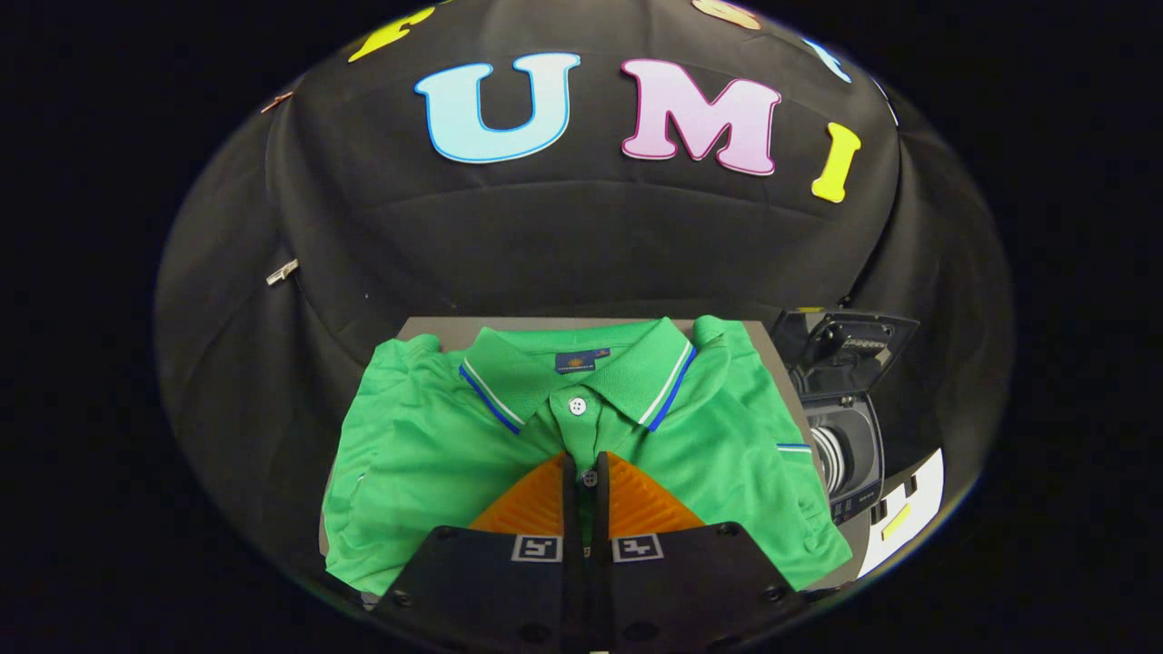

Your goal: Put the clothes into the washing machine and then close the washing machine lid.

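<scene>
A green polo shirt (436, 445) with a blue-and-white trimmed collar lies spread flat over a small grey table (432, 327). My gripper (586, 474) is down on the shirt's front placket, just below the collar. Its fingers stand almost together, pinching a narrow strip of green fabric with a button between them, so it is shut on the shirt. To the right of the table stands a small dark washing machine (859, 495). Its lid (845, 343) is tipped up and back, and the ribbed drum opening (829, 456) shows beneath it.
Black cloth walls close in behind the table and on both sides. A white panel with yellow marks (909, 509) sits beyond the washing machine at the right. The shirt's right sleeve (800, 454) reaches close to the machine's side.
</scene>
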Demonstrator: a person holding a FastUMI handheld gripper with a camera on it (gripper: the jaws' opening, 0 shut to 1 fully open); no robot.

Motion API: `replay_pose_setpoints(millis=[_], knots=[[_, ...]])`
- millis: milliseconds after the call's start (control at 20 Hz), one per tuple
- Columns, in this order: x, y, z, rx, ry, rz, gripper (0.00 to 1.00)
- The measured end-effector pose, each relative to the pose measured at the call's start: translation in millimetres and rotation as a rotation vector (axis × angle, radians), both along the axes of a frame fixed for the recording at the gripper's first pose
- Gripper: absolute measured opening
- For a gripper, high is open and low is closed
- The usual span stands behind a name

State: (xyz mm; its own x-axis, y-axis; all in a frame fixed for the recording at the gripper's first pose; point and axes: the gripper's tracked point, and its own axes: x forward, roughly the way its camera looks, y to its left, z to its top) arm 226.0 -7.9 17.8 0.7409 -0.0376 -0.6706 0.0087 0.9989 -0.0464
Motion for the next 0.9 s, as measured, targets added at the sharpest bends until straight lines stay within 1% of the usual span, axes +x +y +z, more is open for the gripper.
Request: replay_pose_setpoints(millis=[100,250,350,450,550,650,700,750,800,850,900], knots=[[-1,0,-8,0.002,0.025,-0.001,0.05],[-4,-1,-19,0.038,0.062,-0.017,0.05],[-3,-2,-19,0.063,0.055,-0.034,0.06],[-3,-2,-21,0.078,0.053,-0.047,0.09],[-3,7,-21,0.104,0.050,-0.022,0.34],[-4,12,-19,0.069,0.051,0.030,0.58],[-6,11,-19,0.033,0.054,0.047,0.71],[-7,8,-20,0.013,0.058,0.051,0.72],[-6,9,-22,0.016,0.070,0.038,0.74],[-6,3,-23,0.008,0.077,0.006,0.75],[-3,-3,-22,0.002,0.082,-0.016,0.56]])
